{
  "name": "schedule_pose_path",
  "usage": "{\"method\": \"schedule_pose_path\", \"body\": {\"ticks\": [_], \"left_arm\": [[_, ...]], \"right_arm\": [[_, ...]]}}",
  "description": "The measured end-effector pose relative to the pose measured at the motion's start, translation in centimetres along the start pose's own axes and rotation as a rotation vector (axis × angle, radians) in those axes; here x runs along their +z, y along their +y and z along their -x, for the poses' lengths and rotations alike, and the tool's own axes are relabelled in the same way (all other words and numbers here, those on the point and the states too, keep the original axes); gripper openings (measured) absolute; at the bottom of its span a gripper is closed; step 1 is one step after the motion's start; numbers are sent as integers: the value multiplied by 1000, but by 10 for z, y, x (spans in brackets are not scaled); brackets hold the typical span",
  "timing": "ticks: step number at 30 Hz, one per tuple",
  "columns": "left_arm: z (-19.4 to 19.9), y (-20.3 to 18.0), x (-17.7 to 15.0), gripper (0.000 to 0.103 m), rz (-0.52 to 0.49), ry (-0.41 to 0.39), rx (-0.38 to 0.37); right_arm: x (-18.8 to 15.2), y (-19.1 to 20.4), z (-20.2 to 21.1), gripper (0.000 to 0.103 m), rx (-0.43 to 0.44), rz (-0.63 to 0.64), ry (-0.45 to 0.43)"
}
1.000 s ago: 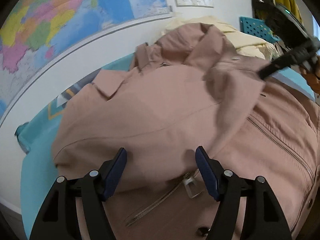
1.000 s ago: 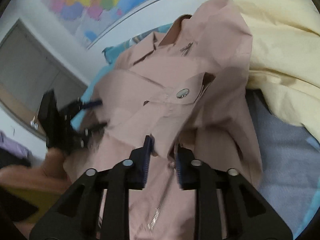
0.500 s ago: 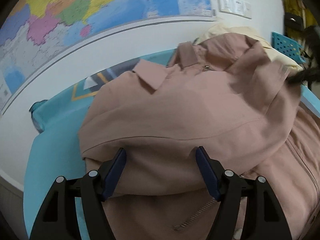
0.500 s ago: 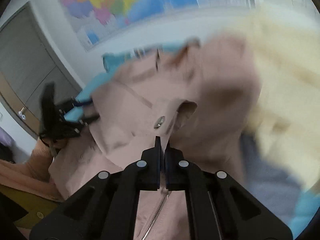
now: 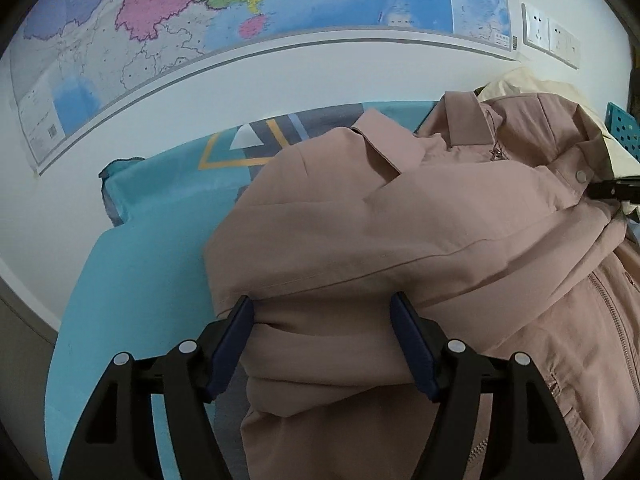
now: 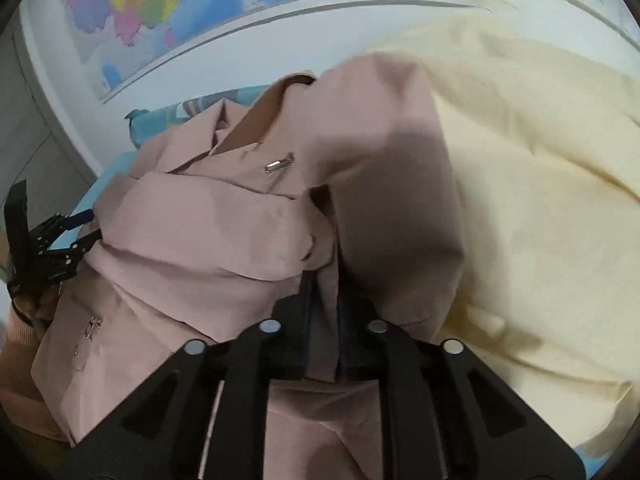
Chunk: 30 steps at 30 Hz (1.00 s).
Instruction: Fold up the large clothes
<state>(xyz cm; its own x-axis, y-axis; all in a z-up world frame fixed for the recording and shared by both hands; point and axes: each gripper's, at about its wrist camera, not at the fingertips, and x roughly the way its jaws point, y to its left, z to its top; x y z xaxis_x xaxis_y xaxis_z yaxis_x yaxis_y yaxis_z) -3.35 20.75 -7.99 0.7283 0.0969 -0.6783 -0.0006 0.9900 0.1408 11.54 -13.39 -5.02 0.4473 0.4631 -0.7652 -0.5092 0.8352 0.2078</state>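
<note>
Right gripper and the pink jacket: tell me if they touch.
Touching. In the right wrist view the right gripper is shut on a fold of the pink jacket, with the fabric pinched between its nearly closed fingers.

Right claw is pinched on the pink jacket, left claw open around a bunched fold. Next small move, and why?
Probably close the left claw on the fold. Its fingers stand wide apart with the pink jacket bunched between them, ungripped, while the right claw already pinches a flap. Lifting on one grip would likely let the fold sag.
</note>
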Motion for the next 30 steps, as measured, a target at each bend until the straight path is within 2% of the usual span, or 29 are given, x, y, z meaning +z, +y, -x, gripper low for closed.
{"method": "schedule_pose_path", "body": {"ticks": [1, 2, 3, 6, 7, 9, 11, 14, 15, 17, 18, 19, 22, 26, 30], "left_arm": [[0, 0, 0, 69, -4, 0, 2], [0, 0, 0, 69, -6, -1, 1], [2, -1, 0, 69, -10, -4, -10], [7, -5, -1, 71, -36, -17, -19], [8, -7, -1, 71, -45, -19, -18], [9, -11, -1, 71, -58, -17, -19], [7, -12, 0, 73, -58, -10, -17], [8, -10, 0, 76, -38, -4, -19], [10, -9, -1, 80, -33, -5, -22], [19, -5, -4, 80, -21, -21, -38], [22, -4, -6, 81, -22, -26, -42], [27, -2, -8, 82, -25, -31, -40], [40, 7, -17, 83, -20, -35, -22], [51, 15, -32, 84, -2, -27, -24], [58, 19, -50, 84, 25, -6, -34]], "right_arm": [[-1, -2, 7, 22, -9, -24, -29], [-2, -3, 16, 35, -11, -43, -57], [-2, -4, 26, 40, -14, -59, -92], [-5, 3, 55, 41, -18, -55, -196], [-7, 8, 60, 41, 6, -38, -215], [-6, 25, 56, 41, 49, 28, -194], [-2, 37, 35, 40, 56, 66, -141], [3, 34, -7, 39, 56, 41, -35], [3, 32, -13, 37, 35, 39, -19], [3, 24, -28, 28, 4, 32, 9], [4, 22, -28, 28, 4, 26, 7], [4, 21, -25, 30, 12, 10, 0], [2, 24, -1, 47, 23, 3, -53], [-13, 37, 26, 51, 87, 53, -77], [-31, 44, 26, 58, 80, 88, -31]]}}
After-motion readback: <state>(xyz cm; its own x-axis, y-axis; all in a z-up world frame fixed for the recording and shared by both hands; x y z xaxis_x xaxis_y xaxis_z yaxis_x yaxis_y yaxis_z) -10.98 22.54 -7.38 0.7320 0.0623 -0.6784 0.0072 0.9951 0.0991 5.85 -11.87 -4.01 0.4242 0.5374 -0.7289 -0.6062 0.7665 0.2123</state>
